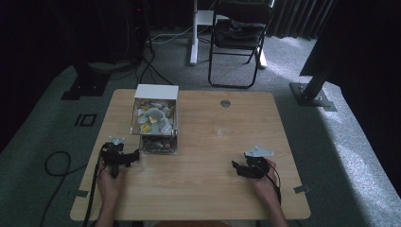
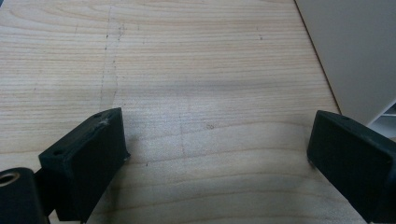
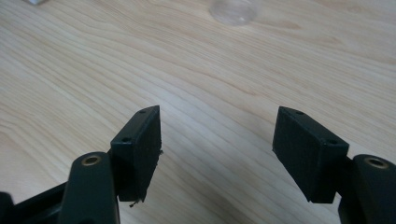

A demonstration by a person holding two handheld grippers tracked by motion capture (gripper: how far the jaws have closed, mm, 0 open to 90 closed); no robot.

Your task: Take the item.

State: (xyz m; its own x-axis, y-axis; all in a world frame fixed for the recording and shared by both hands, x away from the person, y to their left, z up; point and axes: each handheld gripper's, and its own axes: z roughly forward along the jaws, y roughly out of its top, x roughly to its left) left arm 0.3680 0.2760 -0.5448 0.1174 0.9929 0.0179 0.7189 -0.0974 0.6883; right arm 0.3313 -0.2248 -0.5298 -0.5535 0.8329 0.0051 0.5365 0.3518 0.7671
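Both tools are seen resting low on the wooden table [image 1: 213,142]; the left gripper [image 1: 134,156] is held just beside the near left corner of a clear plastic box [image 1: 154,124], while the right gripper [image 1: 236,169] is kept well apart from it, toward the table's right side. The box stands at the far left of the table; its white lid or flap [image 1: 156,91] is raised at the far end, and it is seen to be filled with small packets [image 1: 153,118] in grey, white and yellow, too small to be told apart further.

In the left gripper view, the left gripper [image 2: 217,154] is shown with its jaws spread wide and nothing between them but bare wood; a pale surface, perhaps the box's side, is glimpsed at the right edge. In the right gripper view, the right gripper [image 3: 217,154] is likewise found well opened and empty; a small round disc [image 3: 233,10] set in the tabletop is seen ahead of it.

The step in hand is judged to be the very start, or a pause, of work on the box; nothing is held and no packet lies outside it. The next move is judged to call for the left gripper to be lifted and swung over the box's rim, then lowered onto one packet; the jaws would have to be narrowed carefully, since the packets lie heaped and overlapping; the right gripper may be needed to steady the box.
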